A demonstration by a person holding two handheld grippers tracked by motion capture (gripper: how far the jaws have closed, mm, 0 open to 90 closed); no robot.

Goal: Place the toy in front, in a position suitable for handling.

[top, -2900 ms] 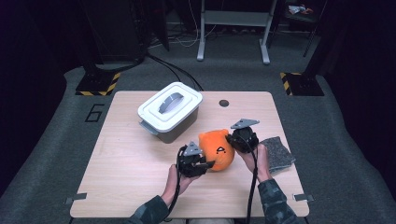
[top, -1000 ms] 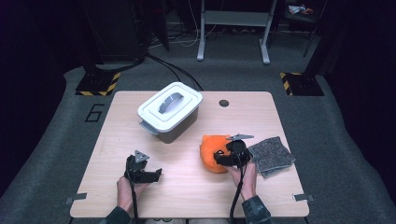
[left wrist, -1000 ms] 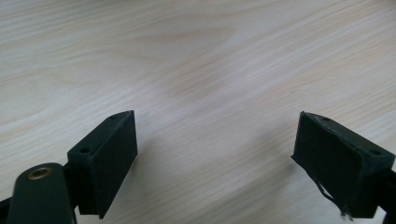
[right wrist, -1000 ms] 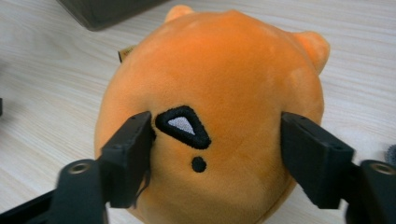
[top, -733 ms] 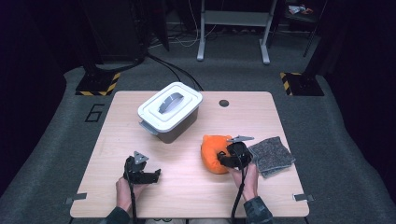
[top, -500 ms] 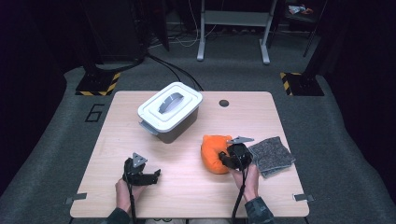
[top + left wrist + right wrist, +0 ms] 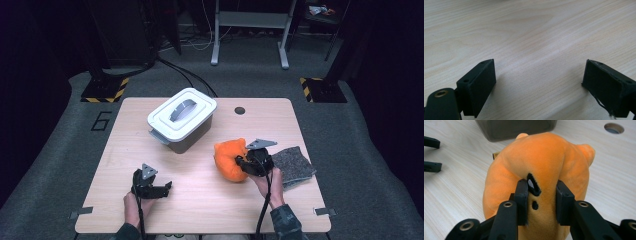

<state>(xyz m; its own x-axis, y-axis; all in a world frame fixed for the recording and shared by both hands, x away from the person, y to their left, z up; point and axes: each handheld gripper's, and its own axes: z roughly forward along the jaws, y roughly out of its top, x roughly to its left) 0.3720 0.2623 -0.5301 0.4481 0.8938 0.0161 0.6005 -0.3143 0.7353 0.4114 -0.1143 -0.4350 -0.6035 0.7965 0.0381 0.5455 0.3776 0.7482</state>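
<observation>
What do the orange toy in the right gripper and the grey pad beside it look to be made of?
Orange toy: soft plush, a short velvety nap with stitched black marks; it bulges where the right gripper has just been closing and pinches it, so likely stuffed fabric.
Grey pad: looks like felt or a coarse fibre mat, matte and speckled, lying flat with a slightly ragged outline; too small to tell which.

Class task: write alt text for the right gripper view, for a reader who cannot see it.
The right gripper has just been closing its two black jaws and now pinches a fold of an orange plush toy lying on a pale wooden table. A dark grey bin stands behind the toy.
</observation>
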